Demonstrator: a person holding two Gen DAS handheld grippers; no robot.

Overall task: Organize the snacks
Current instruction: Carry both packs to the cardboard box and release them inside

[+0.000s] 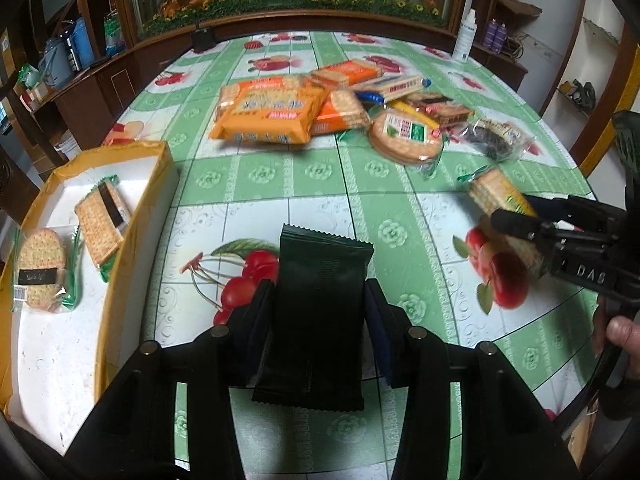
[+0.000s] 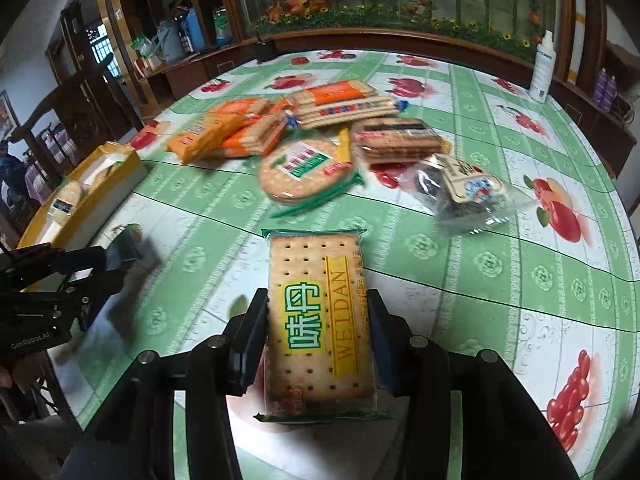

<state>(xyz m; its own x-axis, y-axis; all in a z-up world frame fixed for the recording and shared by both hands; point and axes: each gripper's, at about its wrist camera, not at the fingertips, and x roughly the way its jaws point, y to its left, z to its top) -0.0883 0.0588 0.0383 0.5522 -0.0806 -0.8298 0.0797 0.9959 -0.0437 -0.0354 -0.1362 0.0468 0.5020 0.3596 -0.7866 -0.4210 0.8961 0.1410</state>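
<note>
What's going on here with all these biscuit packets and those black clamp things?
A person is sorting snacks with a handheld gripper in each hand. The left gripper is shut on a dark green packet, and the right gripper is shut on a Weidan cracker pack. Two cracker packs already lie in the yellow-edged box at the left. A pile of snack packs still sits on the table.

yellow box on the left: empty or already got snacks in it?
Not empty. The yellow box holds two packs in the left wrist view: a round cracker pack and a rectangular cracker pack, lying flat on its white floor.
</note>
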